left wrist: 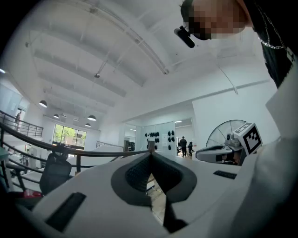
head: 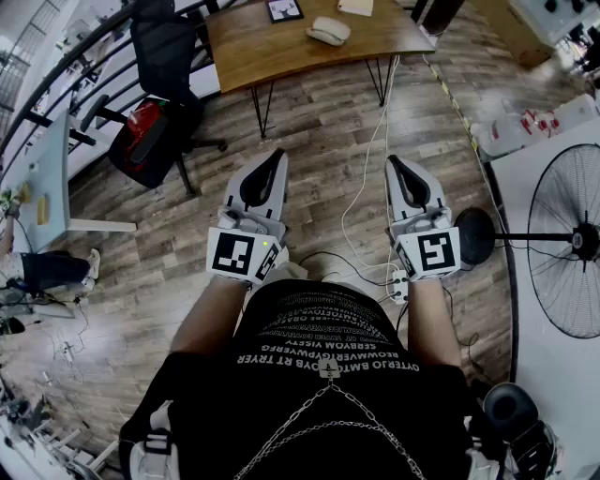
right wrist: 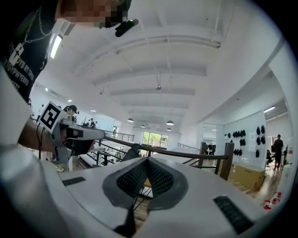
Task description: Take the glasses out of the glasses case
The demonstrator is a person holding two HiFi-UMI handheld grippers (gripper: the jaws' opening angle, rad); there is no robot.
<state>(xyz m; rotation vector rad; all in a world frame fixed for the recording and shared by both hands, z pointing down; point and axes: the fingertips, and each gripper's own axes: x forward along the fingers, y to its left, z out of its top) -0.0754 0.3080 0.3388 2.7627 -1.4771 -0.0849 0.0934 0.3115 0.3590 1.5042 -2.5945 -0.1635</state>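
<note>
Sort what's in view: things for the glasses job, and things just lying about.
For the job: left claw and right claw, both shut and empty; white case, likely the glasses case, on the wooden table.
Lying about: office chair, red bag, standing fan, power strip.

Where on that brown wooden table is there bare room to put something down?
The brown wooden table is bare along its near edge and left half, beside the dark flat tablet. The far side is busier: the white oval case and a pale flat item lie close together there.
</note>
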